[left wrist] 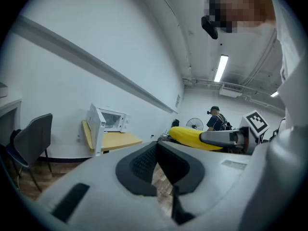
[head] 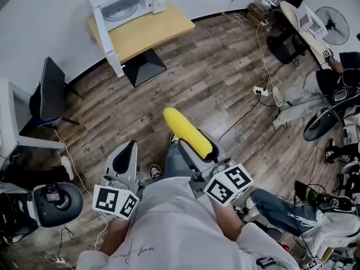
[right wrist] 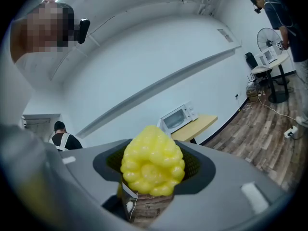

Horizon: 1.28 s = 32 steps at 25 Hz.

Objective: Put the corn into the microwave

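The corn (head: pixel 187 131), a bright yellow cob, sits clamped lengthwise between the jaws of my right gripper (head: pixel 197 148), its rounded tip jutting out past the jaw ends, held roughly level over the wooden floor (head: pixel 225 77). In the right gripper view the cob's knobbly end fills the gap between the two dark pads, which press on it from either side.

My left gripper (head: pixel 126 157) hangs just beside the right one, on my left. Its jaws are brought together at the tips with nothing between them, and only a thin wedge of floor shows through lower down.

Well apart from both grippers, across the room against the white wall, the microwave (head: pixel 132 4) stands on the far end of a light wooden table (head: pixel 149 30). Its white door (head: pixel 107 38) is swung wide open toward me, and the cavity is in view.

A dark chair (head: pixel 50 91) stands near the wall to the left of the table. On the right side of the room a power strip (head: pixel 260 90) with trailing cables lies on the floor, a pedestal fan (head: pixel 332 24) stands by a small round table, and other people sit along the edge.
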Tool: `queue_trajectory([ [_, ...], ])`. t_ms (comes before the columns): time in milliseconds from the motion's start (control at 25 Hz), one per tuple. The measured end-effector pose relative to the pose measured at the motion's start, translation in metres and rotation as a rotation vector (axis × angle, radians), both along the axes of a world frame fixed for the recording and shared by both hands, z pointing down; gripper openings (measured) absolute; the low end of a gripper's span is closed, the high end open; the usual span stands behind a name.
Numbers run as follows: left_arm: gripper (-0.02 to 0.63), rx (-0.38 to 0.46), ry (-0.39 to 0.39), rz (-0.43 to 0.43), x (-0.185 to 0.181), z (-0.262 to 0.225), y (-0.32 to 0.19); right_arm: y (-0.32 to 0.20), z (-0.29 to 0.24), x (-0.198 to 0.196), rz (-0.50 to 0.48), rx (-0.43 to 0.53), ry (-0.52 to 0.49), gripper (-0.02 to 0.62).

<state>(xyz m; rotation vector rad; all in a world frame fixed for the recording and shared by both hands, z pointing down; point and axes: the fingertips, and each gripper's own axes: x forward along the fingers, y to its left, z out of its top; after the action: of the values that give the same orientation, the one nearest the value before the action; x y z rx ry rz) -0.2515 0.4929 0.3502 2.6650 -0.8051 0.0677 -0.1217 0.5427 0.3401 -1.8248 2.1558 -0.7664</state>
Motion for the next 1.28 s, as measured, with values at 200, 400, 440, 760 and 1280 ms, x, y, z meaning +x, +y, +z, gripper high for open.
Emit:
queue_trajectory([
  [200, -0.012, -0.009, -0.015, 0.004, 0.036, 0.005, -0.030, -0.035, 0.006, 0.034, -0.015, -0.003, -0.017, 0.262],
  [400, -0.012, -0.005, -0.040, 0.009, 0.080, 0.001, -0.065, -0.074, 0.002, 0.071, -0.047, 0.011, -0.049, 0.262],
  [440, -0.012, -0.004, -0.044, 0.007, 0.089, 0.000, -0.073, -0.082, 0.002, 0.078, -0.054, 0.013, -0.056, 0.262],
  [760, -0.012, 0.001, -0.065, -0.012, 0.162, -0.002, -0.131, -0.140, 0.005, 0.144, -0.100, 0.025, -0.101, 0.262],
  [1280, -0.012, 0.023, -0.074, -0.062, 0.230, -0.002, -0.183, -0.196, 0.005, 0.208, -0.165, 0.051, -0.110, 0.262],
])
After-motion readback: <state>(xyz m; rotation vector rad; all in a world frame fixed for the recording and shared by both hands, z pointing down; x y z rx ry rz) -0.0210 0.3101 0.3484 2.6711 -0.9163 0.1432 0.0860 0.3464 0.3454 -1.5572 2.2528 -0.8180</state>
